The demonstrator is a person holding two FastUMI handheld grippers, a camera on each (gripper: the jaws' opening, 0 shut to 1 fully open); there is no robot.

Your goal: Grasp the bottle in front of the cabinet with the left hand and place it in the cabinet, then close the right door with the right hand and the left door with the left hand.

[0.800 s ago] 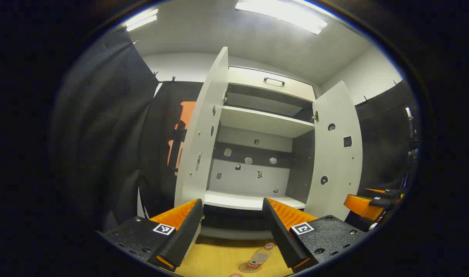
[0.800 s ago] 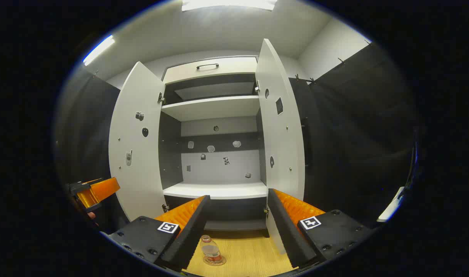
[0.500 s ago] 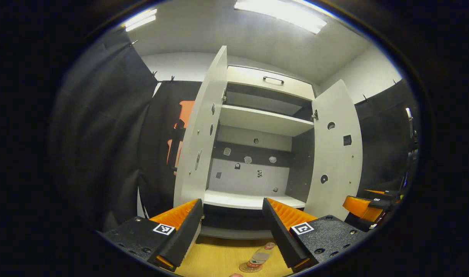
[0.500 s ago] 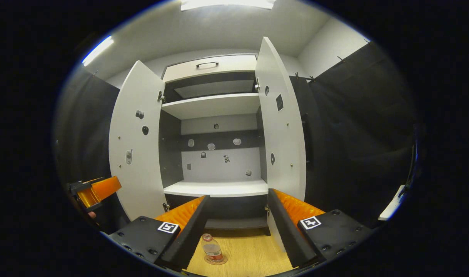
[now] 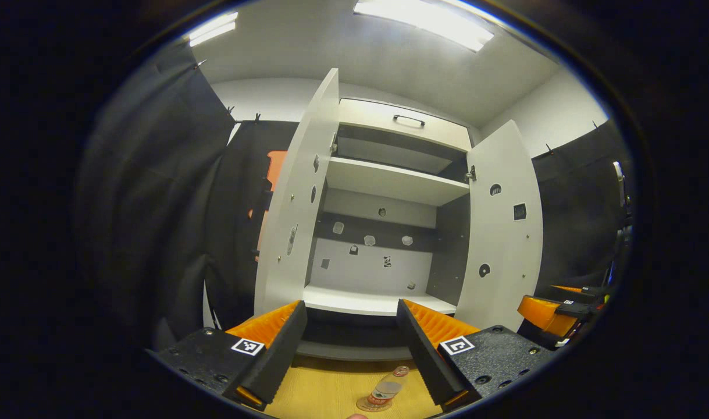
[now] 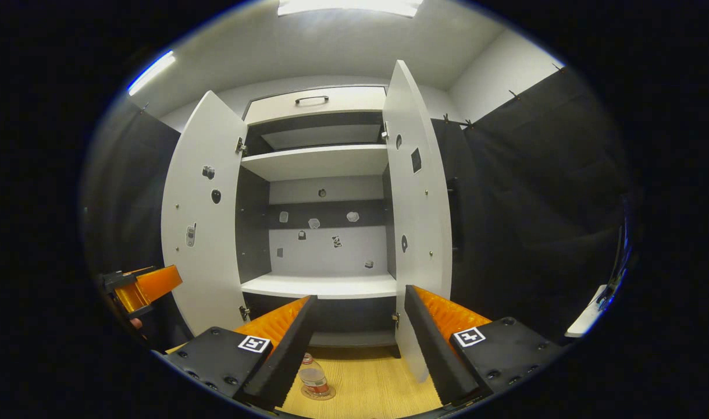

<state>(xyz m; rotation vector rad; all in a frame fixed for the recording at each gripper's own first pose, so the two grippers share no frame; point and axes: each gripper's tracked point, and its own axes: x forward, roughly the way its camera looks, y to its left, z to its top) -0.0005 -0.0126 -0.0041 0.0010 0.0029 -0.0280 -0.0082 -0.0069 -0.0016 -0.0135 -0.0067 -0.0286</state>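
Your left gripper [image 5: 349, 349] sat at the bottom of the left gripper view with its fingers spread wide and nothing between them. The bottle [image 5: 384, 391] stood on the wooden floor [image 5: 325, 396] at the very bottom of that frame, below and just right of the gap's centre, close against the inner edge of the lower-right finger. It was upright, so its long axis ran vertically, with the cap at the top, and in that fisheye frame it seemed to lean toward the upper right. From the gripper, then, it lay downward and a little ahead.

Your right gripper [image 6: 357, 346] was likewise spread and empty; in the right gripper view the bottle [image 6: 313, 381] showed at bottom centre-left, partly behind the left finger. Your left gripper [image 6: 142, 288] appeared at the left edge of that frame, beside the left door [image 6: 206, 221].

The cabinet [image 5: 383, 180] filled mid-frame, both doors swung out, the right door [image 5: 502, 233] right of centre, the lower shelf [image 5: 371, 301] bare and above the bottle. I judged the grasp not yet begun: you needed to tip the left gripper down and straddle the bottle's body.
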